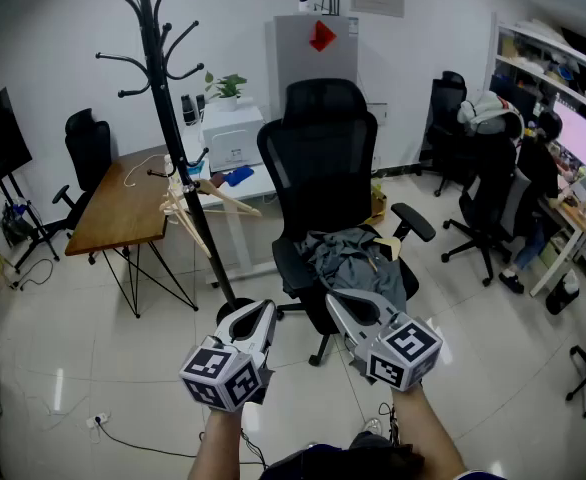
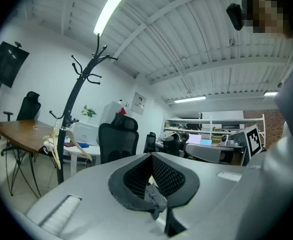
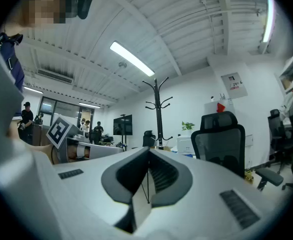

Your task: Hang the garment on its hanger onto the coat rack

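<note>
Grey fabric, the garment [image 1: 355,256], lay crumpled on the seat of the black office chair [image 1: 321,153], with a pale tan piece showing at its right edge (whether that was its hanger could not be told). Left of the chair stood the black coat rack [image 1: 176,153], well apart from the garment. Wooden hangers [image 1: 186,211] hung from its lower pegs, beside a wooden table [image 1: 121,208]. Both grippers were held low in front of the chair, near each other and clear of the garment. The left gripper [image 1: 267,309] had its jaws pressed together at the tips. A small grey crumpled scrap showed in the gap lower down between its pads, too unclear to name. The right gripper [image 1: 331,298] had its jaws closed tight with nothing between them. Each pointed toward the chair and the rack.
</note>
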### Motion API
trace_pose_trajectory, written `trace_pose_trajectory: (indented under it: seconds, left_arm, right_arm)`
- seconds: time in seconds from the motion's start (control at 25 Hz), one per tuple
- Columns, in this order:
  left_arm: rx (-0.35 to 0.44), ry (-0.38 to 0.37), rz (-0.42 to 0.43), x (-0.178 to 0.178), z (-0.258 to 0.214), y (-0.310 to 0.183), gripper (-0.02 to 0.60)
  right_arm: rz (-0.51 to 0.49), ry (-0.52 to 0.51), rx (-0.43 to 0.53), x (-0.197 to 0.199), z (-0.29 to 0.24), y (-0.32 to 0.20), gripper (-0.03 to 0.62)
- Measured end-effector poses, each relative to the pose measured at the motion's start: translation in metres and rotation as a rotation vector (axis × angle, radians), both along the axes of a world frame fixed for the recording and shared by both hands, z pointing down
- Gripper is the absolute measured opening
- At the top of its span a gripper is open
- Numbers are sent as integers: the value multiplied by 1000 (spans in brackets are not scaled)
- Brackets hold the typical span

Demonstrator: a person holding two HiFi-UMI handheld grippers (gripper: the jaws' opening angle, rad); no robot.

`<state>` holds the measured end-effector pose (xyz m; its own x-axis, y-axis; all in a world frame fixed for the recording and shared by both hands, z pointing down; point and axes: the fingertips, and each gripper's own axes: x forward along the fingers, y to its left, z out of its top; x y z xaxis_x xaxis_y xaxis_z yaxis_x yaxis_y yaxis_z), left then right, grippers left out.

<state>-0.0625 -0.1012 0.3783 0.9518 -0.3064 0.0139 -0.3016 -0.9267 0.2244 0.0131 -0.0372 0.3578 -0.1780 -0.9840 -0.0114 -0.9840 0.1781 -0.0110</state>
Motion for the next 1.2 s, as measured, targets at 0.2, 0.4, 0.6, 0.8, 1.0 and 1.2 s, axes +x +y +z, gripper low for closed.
trace_pose_trajectory:
  seconds: [0.2, 0.4, 0.6, 0.8, 1.0, 1.2]
  left_arm:
    - [-2, -10, 31, 29, 5, 6, 3]
    - [-3, -23, 72, 76, 9, 16, 3]
    - [-3, -26, 100, 139, 14, 26, 3]
    - [-15, -31, 102, 198, 18, 46, 3]
    - [-14, -62, 94, 239, 15, 62, 3]
    - [-29, -95, 110, 275, 27, 68, 3]
  right_arm:
    - [31, -2, 0, 29, 3, 7, 0]
    - [77, -12, -6, 77, 9, 21, 0]
    - [118, -15, -3, 143, 14, 37, 0]
    - [146, -54, -2, 214, 20, 59, 0]
    - [172, -63, -15, 266, 21, 73, 0]
    - [213, -104, -40, 305, 41, 80, 0]
